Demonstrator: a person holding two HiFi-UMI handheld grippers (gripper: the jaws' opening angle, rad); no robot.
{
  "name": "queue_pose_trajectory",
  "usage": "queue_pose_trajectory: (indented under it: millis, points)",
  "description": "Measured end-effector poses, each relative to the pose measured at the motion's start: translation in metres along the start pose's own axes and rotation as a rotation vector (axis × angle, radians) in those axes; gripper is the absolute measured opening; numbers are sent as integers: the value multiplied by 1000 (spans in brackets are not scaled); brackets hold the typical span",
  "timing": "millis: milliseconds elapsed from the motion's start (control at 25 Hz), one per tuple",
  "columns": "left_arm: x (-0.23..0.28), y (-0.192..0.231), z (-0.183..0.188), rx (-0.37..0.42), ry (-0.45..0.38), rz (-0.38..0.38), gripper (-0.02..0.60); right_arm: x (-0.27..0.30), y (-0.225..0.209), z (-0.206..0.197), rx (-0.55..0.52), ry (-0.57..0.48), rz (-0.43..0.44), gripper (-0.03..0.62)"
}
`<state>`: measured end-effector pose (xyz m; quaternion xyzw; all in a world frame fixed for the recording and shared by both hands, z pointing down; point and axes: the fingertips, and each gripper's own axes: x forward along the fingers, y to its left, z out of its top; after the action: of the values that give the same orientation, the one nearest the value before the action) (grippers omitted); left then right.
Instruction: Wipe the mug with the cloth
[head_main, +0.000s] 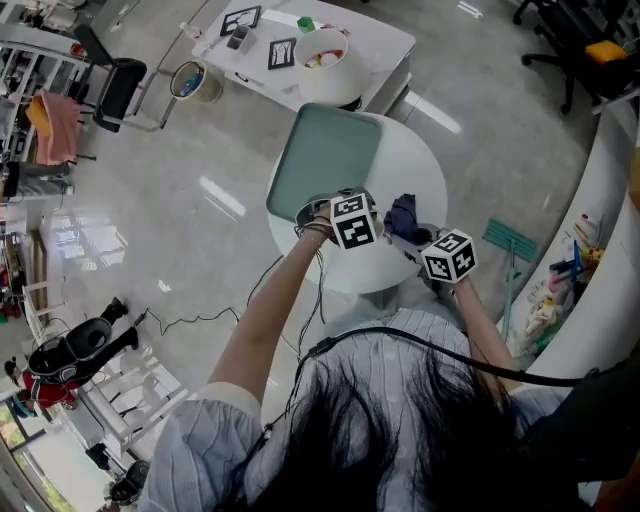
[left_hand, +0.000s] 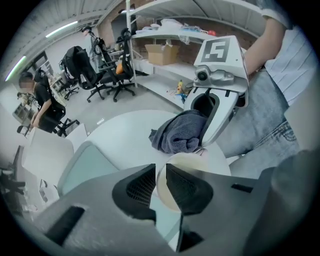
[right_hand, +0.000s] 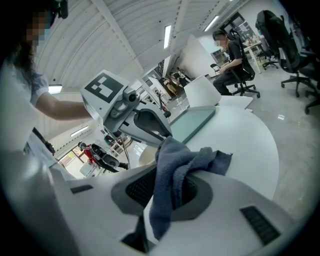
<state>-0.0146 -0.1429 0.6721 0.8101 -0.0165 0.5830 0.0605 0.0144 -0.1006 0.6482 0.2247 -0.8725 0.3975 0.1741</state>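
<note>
My left gripper (left_hand: 160, 172) is shut on the wall of a cream mug (left_hand: 187, 167), whose round mouth shows just past the fingertips. A dark blue-grey cloth (left_hand: 177, 132) hangs bunched right behind the mug. My right gripper (right_hand: 170, 185) is shut on that cloth (right_hand: 175, 165), which drapes over its jaws. In the head view both grippers meet over the near part of the round white table (head_main: 425, 170), left gripper (head_main: 372, 228) facing right gripper (head_main: 408, 232) with the cloth (head_main: 403, 215) between them. The mug itself is hidden there.
A pale green tray (head_main: 325, 155) lies on the round table beyond the grippers. Farther off stands a white table (head_main: 385, 40) with a white bucket (head_main: 325, 62) and marker cards. A counter with clutter (head_main: 575, 265) curves along the right.
</note>
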Motion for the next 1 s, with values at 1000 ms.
queue_pose_trajectory:
  millis: [1000]
  points:
    - [-5, 9, -24, -644, -110, 219, 72, -19, -11, -4, 18, -32, -90, 80]
